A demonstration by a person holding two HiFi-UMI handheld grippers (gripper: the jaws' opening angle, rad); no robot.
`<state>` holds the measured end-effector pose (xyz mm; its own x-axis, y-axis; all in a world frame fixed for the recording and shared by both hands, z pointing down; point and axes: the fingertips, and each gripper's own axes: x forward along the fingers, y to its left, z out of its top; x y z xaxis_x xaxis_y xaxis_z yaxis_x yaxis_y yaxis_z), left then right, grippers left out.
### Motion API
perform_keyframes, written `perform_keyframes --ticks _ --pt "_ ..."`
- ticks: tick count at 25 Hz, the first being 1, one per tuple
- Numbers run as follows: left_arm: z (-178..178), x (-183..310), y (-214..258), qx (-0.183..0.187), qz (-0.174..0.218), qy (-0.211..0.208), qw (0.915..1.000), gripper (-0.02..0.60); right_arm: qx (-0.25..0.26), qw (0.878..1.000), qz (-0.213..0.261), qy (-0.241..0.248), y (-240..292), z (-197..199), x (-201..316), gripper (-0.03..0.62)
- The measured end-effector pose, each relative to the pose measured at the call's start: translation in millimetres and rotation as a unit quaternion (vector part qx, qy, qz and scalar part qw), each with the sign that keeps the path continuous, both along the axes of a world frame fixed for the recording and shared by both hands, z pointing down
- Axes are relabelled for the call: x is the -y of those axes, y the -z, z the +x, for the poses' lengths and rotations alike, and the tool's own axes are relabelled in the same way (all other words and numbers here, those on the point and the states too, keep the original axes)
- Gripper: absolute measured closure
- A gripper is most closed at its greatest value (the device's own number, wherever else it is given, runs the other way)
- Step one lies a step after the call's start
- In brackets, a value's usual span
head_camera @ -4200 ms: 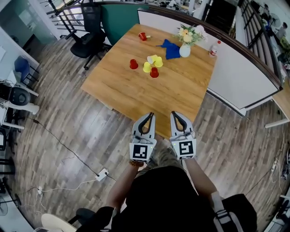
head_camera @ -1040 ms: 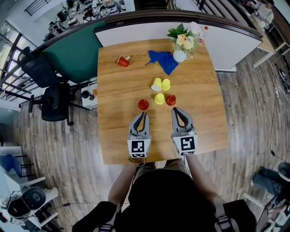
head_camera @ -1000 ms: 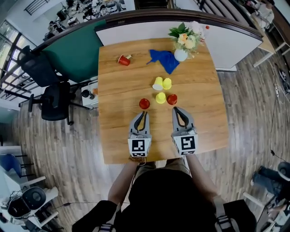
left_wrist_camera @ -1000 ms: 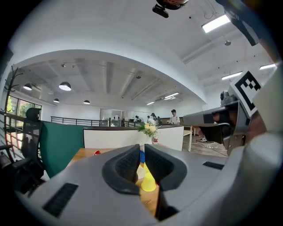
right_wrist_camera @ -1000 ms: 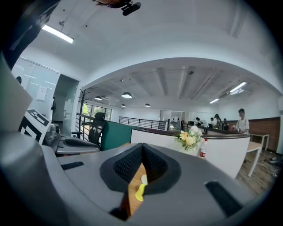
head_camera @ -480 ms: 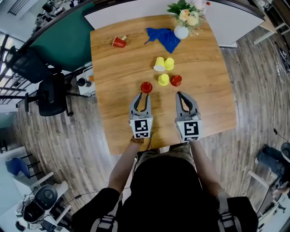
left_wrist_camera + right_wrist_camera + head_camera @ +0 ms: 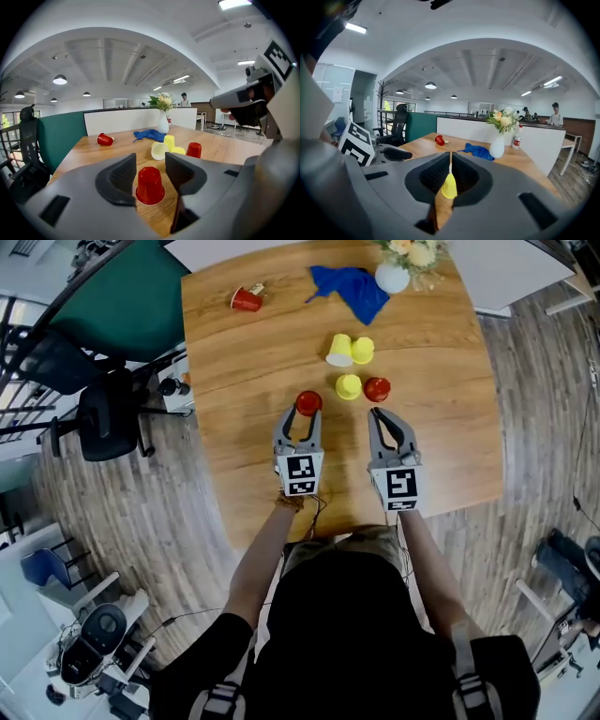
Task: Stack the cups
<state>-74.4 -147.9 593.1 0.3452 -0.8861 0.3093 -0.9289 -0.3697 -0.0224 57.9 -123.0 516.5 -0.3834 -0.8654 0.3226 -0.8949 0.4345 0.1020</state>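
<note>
Upside down on the wooden table (image 7: 450,446) stands a red cup (image 7: 307,402) (image 7: 150,185), right at the tips of my left gripper (image 7: 302,415) (image 7: 151,159). That gripper's jaws have just been opening; the cup sits in the gap between the fingertips, untouched. Another red cup (image 7: 377,388) (image 7: 194,150) and a yellow cup (image 7: 348,385) stand just ahead of my right gripper (image 7: 376,412) (image 7: 450,161), which is shut to a thin slit with nothing in it. A yellow cup (image 7: 449,186) shows through the slit. Two more yellow cups (image 7: 350,350) lie further back.
A red cup (image 7: 247,300) (image 7: 439,139) lies on its side at the far left of the table. A blue cloth (image 7: 352,287) and a white vase of flowers (image 7: 392,277) are at the far edge. Black office chairs (image 7: 103,418) stand left of the table.
Both grippers have come forward and down over the table toward the cups. The left jaws have gone from shut to open around the near red cup.
</note>
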Motion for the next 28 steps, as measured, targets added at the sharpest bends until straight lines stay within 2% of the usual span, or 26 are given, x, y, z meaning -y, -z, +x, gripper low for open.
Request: perform_keyframes --ticks 3,8,15,19,25,28 --pt "2 5 -19 0.013 -0.009 -0.003 0.9999 0.366 -0.008 1.000 -0.006 0.011 -11 -1 7 0.562" --pt "1 8 -40 0.026 -0.024 0.001 0.9994 0.359 -0.016 0.998 -0.053 0.027 -42 -1 19 0.520" --pt "4 12 -53 0.029 -0.037 0.001 0.9989 0.350 -0.009 0.997 -0.080 0.020 -75 -1 29 0.476" --pt "1 11 -63 0.019 -0.054 0.008 0.9983 0.351 -0.011 0.995 -0.093 0.026 -91 -7 34 0.447" --pt "1 12 -66 0.016 -0.055 0.008 0.9983 0.357 -0.019 0.994 -0.102 0.028 -105 -13 47 0.409" --pt "2 11 -63 0.020 -0.047 -0.002 0.9987 0.356 -0.028 0.993 -0.115 0.024 -118 -14 53 0.362"
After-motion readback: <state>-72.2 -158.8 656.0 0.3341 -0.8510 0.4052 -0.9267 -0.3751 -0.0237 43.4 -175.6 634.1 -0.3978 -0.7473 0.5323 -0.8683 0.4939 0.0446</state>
